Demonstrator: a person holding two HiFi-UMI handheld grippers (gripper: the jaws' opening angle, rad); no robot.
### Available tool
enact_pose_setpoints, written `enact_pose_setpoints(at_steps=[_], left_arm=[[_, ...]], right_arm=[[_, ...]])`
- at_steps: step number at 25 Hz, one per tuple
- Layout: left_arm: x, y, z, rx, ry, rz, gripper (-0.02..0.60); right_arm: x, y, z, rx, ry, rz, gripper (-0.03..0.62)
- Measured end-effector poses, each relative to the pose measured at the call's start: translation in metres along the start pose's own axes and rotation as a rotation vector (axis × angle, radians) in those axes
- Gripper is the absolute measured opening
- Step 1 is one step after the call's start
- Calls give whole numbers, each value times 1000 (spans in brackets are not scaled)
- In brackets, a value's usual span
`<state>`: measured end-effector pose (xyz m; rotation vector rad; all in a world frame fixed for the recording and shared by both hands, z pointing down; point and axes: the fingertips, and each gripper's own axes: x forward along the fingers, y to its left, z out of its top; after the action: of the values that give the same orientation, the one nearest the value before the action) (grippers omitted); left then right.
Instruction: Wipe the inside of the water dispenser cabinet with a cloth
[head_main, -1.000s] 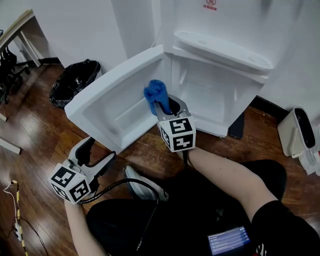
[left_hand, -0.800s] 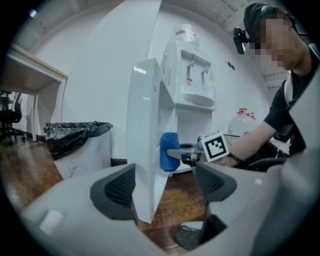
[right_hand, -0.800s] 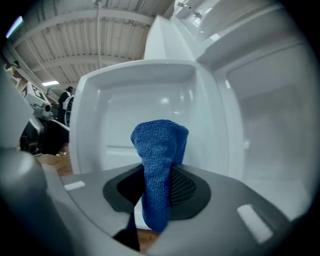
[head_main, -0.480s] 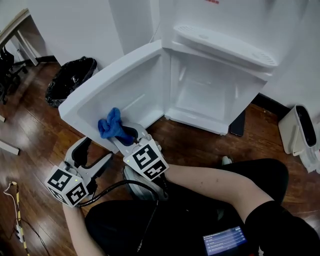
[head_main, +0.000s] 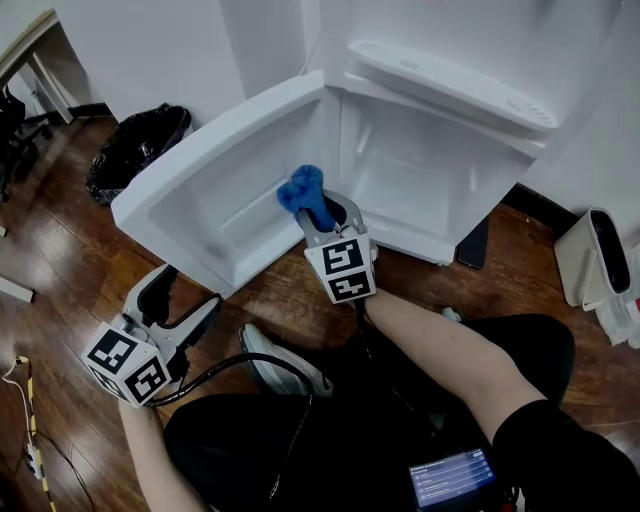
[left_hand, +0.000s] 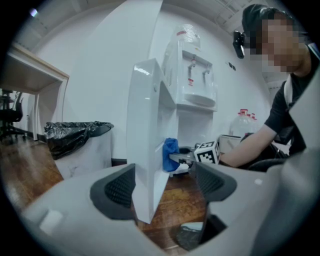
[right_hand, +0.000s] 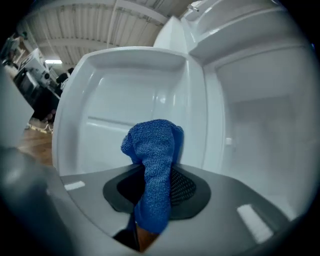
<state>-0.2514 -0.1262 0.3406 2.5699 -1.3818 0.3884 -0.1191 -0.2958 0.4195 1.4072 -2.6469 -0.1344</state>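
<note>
The blue cloth (head_main: 303, 190) sits just above the middle of the head view, pinched between the jaws of the right gripper (head_main: 316, 212). The right gripper view shows the pads pressed onto a fold of it, with the free end bunched up beyond the tips. Half a second ago the cloth was down at about 8 o'clock from here, low on the inner face of the open door (head_main: 205, 195). Now it is back up at the hinge side, close to where it was a second ago, so this reads as one full out-and-back stroke across the door's lining. The wiping seems well under way on the door. The open cabinet (head_main: 425, 185), at 3 o'clock from the cloth, probably comes next, and the cloth is already at its edge. The left gripper (head_main: 190, 287) has not shifted. It waits at 8 o'clock in the head view, below the door's lower edge, with its jaws spread wide and nothing between them. A black bin bag (head_main: 135, 150) lies at 10 o'clock, well apart.
</note>
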Motion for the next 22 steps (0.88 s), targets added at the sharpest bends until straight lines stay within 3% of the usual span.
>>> enact_pose_setpoints(at_steps=[2,5,7,12,15,18,22], left_arm=[[0,0,1,1,0,-1,379],[1,0,1,-6,0,-1,379],[1,0,1,-13,-2,-1,379],[1,3,1,-11,-4,7,379],[0,3,0,-15,-7,7,379],[0,3,0,-18,-13,7,379],[1,5,-1,-10,-14,7,379]], right_arm=[[0,2,-1,-47,0,-22,108],[1,21,-18,54,49,-1,107],[0,52,-26,80,73,78,109],[-12,156,-7,148,23,379,109],[-17,185,-10,216,5,461,109],[-16,166,-14,178,2,443,108],[-3,81,-31,90,57,225,107]])
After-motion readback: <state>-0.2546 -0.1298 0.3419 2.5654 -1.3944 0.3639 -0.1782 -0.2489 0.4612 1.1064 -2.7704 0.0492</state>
